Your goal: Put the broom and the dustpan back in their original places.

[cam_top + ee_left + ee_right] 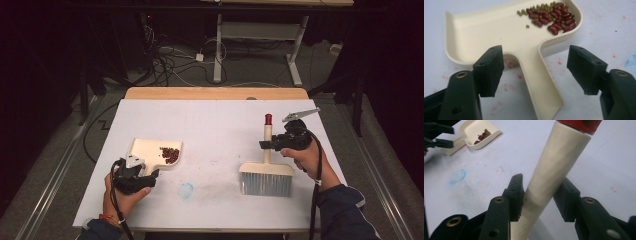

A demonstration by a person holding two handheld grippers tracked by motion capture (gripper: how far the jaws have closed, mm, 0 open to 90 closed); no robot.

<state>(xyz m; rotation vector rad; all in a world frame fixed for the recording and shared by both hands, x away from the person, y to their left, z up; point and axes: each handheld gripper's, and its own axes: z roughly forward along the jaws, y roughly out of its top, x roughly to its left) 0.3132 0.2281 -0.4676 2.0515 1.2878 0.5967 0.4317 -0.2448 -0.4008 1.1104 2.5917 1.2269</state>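
Note:
A cream dustpan (150, 149) lies at the table's left with a small heap of red and green beans (170, 155) in its far right corner. My left gripper (151, 174) is open, its jaws standing well apart on either side of the dustpan's handle (536, 82) without touching it. A hand brush (266, 179) with grey bristles and a cream handle (554, 165) tipped by a red cap (268, 119) rests on the table at the right. My right gripper (265, 145) has its pads close beside that handle, barely slack and not pressing on it.
A faint blue ring (185, 190) is drawn on the white table cover (215, 120) between dustpan and brush, with red smudges around it. Beyond the table's wooden far edge (215, 93) are cables and the legs of another table on the floor.

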